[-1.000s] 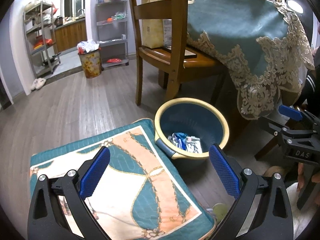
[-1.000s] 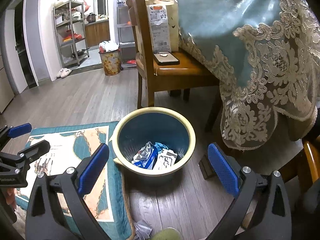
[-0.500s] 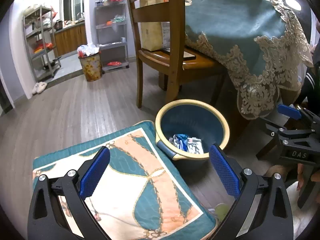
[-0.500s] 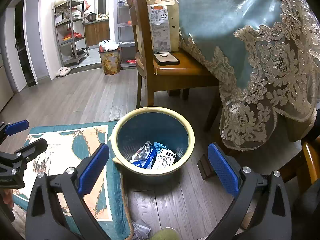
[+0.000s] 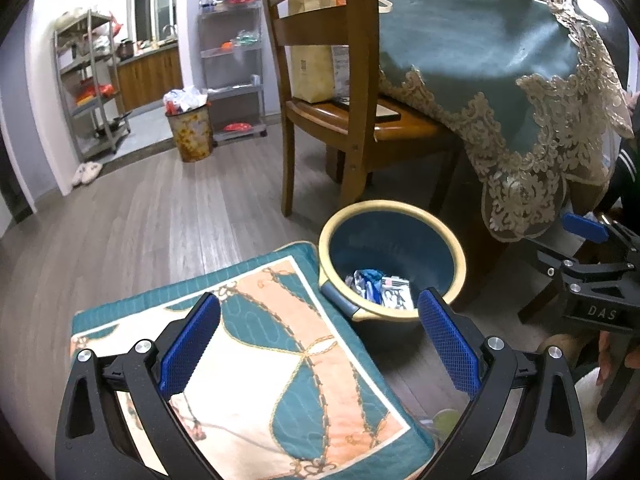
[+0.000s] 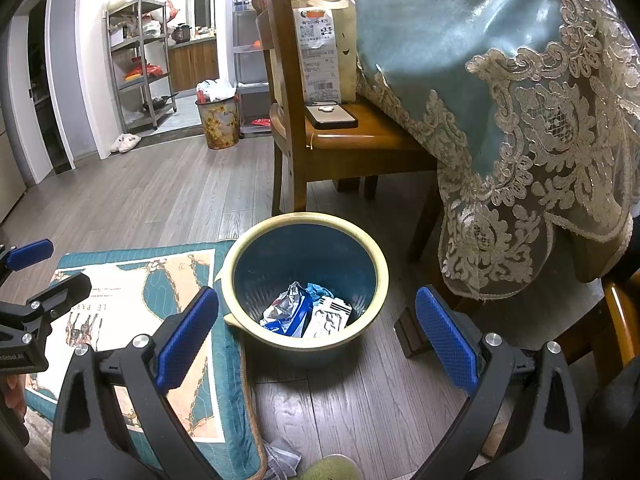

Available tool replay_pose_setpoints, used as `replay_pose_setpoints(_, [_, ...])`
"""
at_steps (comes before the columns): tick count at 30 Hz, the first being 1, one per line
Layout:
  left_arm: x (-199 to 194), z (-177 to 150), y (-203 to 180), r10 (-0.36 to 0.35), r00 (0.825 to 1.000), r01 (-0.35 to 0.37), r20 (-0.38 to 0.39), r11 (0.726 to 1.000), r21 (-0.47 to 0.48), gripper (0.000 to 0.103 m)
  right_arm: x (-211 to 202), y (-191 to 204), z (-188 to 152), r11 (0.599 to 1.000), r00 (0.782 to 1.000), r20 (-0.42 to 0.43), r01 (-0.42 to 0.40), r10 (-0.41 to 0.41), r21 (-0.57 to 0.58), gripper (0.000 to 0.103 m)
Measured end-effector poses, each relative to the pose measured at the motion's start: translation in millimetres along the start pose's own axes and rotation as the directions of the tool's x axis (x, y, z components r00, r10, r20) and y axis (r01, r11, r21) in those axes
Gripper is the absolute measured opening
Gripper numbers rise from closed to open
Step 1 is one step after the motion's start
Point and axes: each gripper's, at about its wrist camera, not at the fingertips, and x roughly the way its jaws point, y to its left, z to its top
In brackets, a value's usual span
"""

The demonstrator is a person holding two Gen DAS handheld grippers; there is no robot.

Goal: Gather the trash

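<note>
Right wrist view: bin (image 6: 306,280) now slightly farther off, wrappers (image 6: 306,314) inside; both grippers (image 6: 316,328) (image 5: 318,338) spread, empty. Scraps (image 6: 282,460) remain near.

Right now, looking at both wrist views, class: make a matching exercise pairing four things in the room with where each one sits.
Things:
1. Crumpled wrappers
2. Black smartphone
3. White slippers
4. Patterned teal cushion

Places:
A. On the wooden chair seat
B. On the floor beside the bin
C. Inside the blue bin with the yellow rim
D. On the floor near the metal shelves

Pairs: 1-C, 2-A, 3-D, 4-B
</note>
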Motion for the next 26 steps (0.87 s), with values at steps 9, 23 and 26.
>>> replay_pose_setpoints(9, [-1.7,-0.8,-0.7,-0.023,1.0,0.023,0.008,1.0,0.004,0.098,0.3,-1.6,-0.2,1.0,1.0,0.0,0.001,-0.001,0.0,0.097])
replay_pose_setpoints(23, [4.0,-0.2,-4.3,0.037,0.999,-0.036,-0.017,0.998,0.057,0.098,-0.1,-3.4,-1.2,1.0,1.0,-0.005,0.007,-0.007,0.004,0.097])
replay_pose_setpoints(26, [4.5,-0.1,-4.3,0.04,0.999,-0.039,-0.015,0.998,0.058,0.098,-0.2,-2.7,-1.0,1.0,1.0,-0.005,0.007,-0.007,0.006,0.097])
